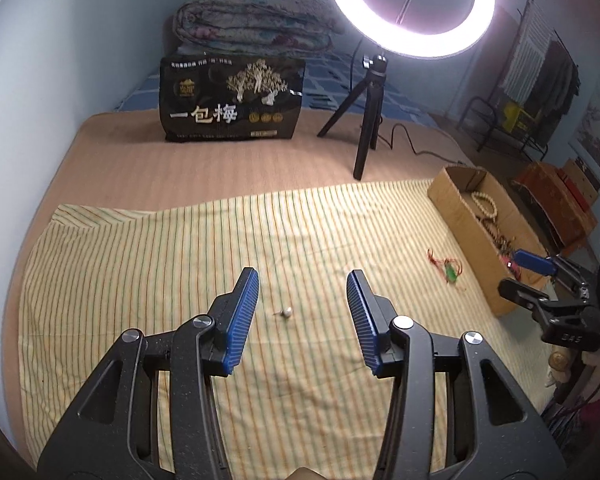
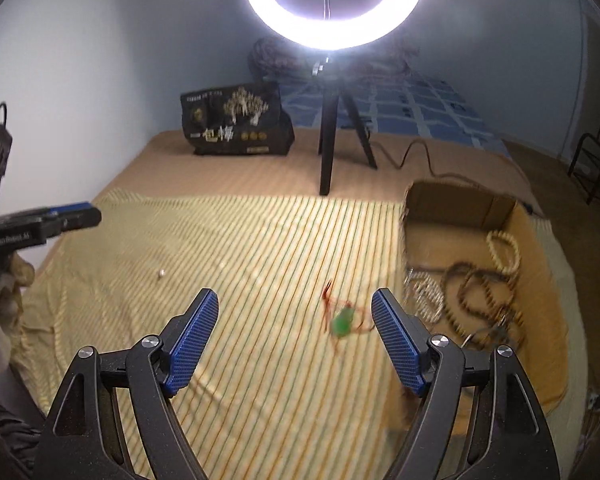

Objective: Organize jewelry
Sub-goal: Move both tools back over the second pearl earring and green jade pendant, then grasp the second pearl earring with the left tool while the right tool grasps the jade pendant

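The left gripper (image 1: pixel 303 276) is held wide open and empty above the yellow-and-green striped cloth (image 1: pixel 180 256). A small white pearl-like bead with a short stem (image 1: pixel 287 312) lies on the cloth between its blue ribbed fingers (image 1: pixel 244 312), slightly toward the 11 o'clock side of the gap.

The right gripper (image 2: pixel 294 300) is likewise spread wide with nothing held. A green pendant on a red cord (image 2: pixel 342 320) lies on the cloth just inside its right finger, at about 1 o'clock. This view is blurred, so the cord's exact lay cannot be told.

At 2 o'clock in the right wrist view an open brown cardboard box (image 2: pixel 460 204) is seen, touching the cloth's far edge. It holds a pale beaded bracelet (image 2: pixel 500 248) and dark beaded strands (image 2: pixel 472 292).

Two loose pieces are judged to remain outside the box. For the step in hand, the pendant should be centred between the fingers before closing, and the body, not the cord alone, should be gripped. The bead is small and round and is judged liable to roll, so a low, square approach is advised.
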The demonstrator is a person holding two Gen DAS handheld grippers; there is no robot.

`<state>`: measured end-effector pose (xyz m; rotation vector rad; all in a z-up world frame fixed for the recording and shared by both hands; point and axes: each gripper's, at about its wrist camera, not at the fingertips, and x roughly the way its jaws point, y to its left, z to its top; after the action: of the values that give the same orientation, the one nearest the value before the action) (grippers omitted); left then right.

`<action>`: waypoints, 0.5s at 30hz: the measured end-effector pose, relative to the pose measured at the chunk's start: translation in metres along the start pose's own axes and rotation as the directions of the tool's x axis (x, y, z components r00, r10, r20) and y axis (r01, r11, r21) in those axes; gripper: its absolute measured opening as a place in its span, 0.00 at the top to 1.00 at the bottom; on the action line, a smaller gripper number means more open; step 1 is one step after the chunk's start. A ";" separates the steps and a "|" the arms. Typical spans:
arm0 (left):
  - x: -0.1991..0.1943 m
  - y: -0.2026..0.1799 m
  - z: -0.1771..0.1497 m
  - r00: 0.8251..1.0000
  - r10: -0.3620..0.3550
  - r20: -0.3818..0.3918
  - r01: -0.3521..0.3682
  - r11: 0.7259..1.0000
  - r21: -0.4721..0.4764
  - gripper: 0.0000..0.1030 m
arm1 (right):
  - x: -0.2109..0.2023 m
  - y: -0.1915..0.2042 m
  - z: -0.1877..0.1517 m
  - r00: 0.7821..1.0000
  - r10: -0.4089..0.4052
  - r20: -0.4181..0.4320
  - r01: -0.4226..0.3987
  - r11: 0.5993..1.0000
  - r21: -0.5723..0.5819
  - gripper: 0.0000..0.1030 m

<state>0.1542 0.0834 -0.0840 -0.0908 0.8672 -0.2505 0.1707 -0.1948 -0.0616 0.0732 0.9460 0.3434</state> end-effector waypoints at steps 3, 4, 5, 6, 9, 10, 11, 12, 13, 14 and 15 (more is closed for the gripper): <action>0.009 0.005 -0.011 0.999 -0.022 -0.023 0.022 1.000 0.013 0.55 | 0.010 0.002 -0.015 0.999 -0.021 -0.025 0.021 0.999 0.026 0.39; 0.012 0.006 -0.014 0.999 -0.029 -0.027 0.030 0.999 0.016 0.55 | 0.014 0.001 -0.021 0.999 -0.023 -0.037 0.024 0.999 0.044 0.44; 0.015 0.007 -0.017 0.999 -0.037 -0.031 0.038 0.999 0.020 0.55 | 0.018 0.000 -0.026 0.999 -0.024 -0.048 0.027 0.998 0.065 0.44; 0.020 0.007 -0.022 0.998 -0.049 -0.037 0.050 0.998 0.023 0.55 | 0.022 -0.001 -0.032 0.998 -0.028 -0.061 0.034 0.996 0.086 0.45; 0.034 0.006 -0.029 0.995 -0.082 -0.058 0.083 0.996 0.026 0.55 | 0.034 -0.004 -0.046 0.995 -0.046 -0.086 0.057 0.989 0.136 0.60; 0.039 0.004 -0.031 0.994 -0.091 -0.064 0.093 0.995 0.035 0.55 | 0.038 -0.005 -0.048 0.994 -0.055 -0.092 0.069 0.987 0.146 0.62; 0.042 0.002 -0.032 0.993 -0.095 -0.067 0.099 0.994 0.046 0.55 | 0.040 -0.006 -0.050 0.993 -0.069 -0.096 0.083 0.984 0.157 0.62; 0.047 0.000 -0.033 0.993 -0.098 -0.069 0.102 0.993 0.063 0.55 | 0.043 -0.007 -0.051 0.992 -0.082 -0.098 0.098 0.981 0.169 0.62; 0.049 -0.002 -0.035 0.993 -0.098 -0.069 0.103 0.992 0.074 0.55 | 0.045 -0.007 -0.051 0.991 -0.093 -0.096 0.109 0.978 0.176 0.62; 0.051 -0.003 -0.035 0.993 -0.097 -0.067 0.103 0.991 0.086 0.55 | 0.046 -0.007 -0.051 0.990 -0.105 -0.094 0.121 0.976 0.182 0.64; 0.054 -0.004 -0.036 0.993 -0.099 -0.065 0.105 0.990 0.096 0.55 | 0.046 -0.007 -0.050 0.989 -0.121 -0.088 0.136 0.974 0.184 0.66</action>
<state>0.1594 0.0670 -0.1465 -0.0348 0.9098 -0.3938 0.1572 -0.1906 -0.1280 0.1729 1.0527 0.1364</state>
